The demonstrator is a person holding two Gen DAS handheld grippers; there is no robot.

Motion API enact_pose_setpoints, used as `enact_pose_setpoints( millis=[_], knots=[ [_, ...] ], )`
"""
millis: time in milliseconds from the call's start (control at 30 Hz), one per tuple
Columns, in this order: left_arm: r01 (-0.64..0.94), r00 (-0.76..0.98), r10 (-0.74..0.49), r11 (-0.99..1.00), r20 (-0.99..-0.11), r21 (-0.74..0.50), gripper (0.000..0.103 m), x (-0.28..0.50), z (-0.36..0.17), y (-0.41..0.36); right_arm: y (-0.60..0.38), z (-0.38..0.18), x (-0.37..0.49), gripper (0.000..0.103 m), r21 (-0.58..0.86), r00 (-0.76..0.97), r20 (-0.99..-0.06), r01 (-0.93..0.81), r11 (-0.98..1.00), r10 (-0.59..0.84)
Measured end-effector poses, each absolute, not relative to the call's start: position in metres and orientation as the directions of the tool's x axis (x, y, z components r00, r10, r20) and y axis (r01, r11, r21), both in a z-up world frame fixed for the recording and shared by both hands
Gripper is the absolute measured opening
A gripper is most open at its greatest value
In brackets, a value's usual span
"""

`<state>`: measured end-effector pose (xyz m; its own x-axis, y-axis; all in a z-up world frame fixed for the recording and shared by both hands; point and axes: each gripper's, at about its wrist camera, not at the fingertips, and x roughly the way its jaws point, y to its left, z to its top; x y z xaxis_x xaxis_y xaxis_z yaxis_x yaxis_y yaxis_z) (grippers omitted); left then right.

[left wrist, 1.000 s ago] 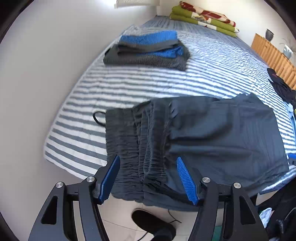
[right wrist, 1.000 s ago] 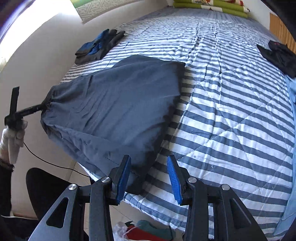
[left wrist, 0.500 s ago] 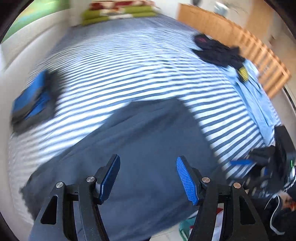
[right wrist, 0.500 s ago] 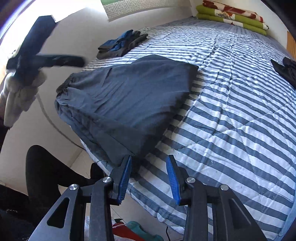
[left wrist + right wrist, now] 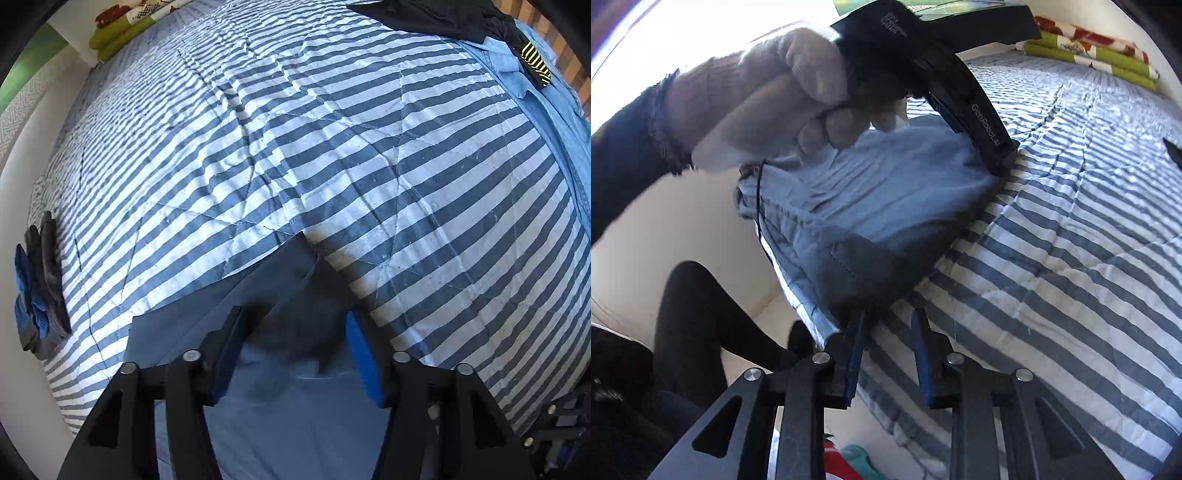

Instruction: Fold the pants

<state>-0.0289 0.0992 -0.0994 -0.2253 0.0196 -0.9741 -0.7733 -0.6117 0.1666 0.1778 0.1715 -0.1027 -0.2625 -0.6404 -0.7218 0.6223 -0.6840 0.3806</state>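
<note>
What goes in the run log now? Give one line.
left tongs: closing, corner of pants between | right tongs: closing at near pants edge | nothing gripped yet

Your pants point(image 5: 886, 206) are thin grey-blue woven cloth, matt, finely creased, with a stitched hem line. The bed point(image 5: 369, 166) carries a quilted cotton-like cover, matt, striped, puckered along its stitching. Your left tongs point(image 5: 291, 350) are matt black plastic with bright metal screws and ribbed blue rubbery pads; your right tongs point(image 5: 886, 350) match. Your left hand point(image 5: 768, 96) wears a white knit glove, slightly fuzzy. The folded clothes point(image 5: 37, 288) look ribbed and knitted.
</note>
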Motion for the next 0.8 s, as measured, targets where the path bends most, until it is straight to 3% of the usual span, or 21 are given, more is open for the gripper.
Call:
enact_pose_setpoints(
  millis=[133,300,367,433,533,800],
  knots=[
    [-0.778,-0.208,0.016,-0.609,-0.978,0.155,0.042,-0.030,-0.103,0.103,0.170,-0.107,0.171,0.022,0.401,-0.230,-0.712,0.643,-0.653,-0.664],
    [-0.794,-0.205,0.010,-0.586,-0.979,0.160,0.032,-0.022,-0.104,0.107,0.160,-0.110,0.170,0.022,0.404,-0.201,-0.714,0.665,-0.628,-0.671],
    [-0.796,-0.203,0.010,-0.584,-0.979,0.159,0.029,-0.021,-0.103,0.107,0.157,-0.111,0.168,0.019,0.410,-0.198,-0.711,0.663,-0.626,-0.675],
    [-0.799,-0.205,0.010,-0.579,-0.979,0.162,0.027,-0.018,-0.103,0.107,0.153,-0.113,0.166,0.008,0.418,-0.188,-0.712,0.660,-0.624,-0.677],
    [-0.800,-0.213,0.013,-0.576,-0.977,0.167,0.022,-0.015,-0.103,0.108,0.149,-0.115,0.167,0.004,0.401,-0.196,-0.723,0.661,-0.634,-0.662],
    [-0.794,-0.225,0.029,-0.585,-0.974,0.167,0.008,-0.012,-0.098,0.104,0.168,-0.093,0.192,0.001,0.430,-0.191,-0.666,0.692,-0.580,-0.721]
  ],
)
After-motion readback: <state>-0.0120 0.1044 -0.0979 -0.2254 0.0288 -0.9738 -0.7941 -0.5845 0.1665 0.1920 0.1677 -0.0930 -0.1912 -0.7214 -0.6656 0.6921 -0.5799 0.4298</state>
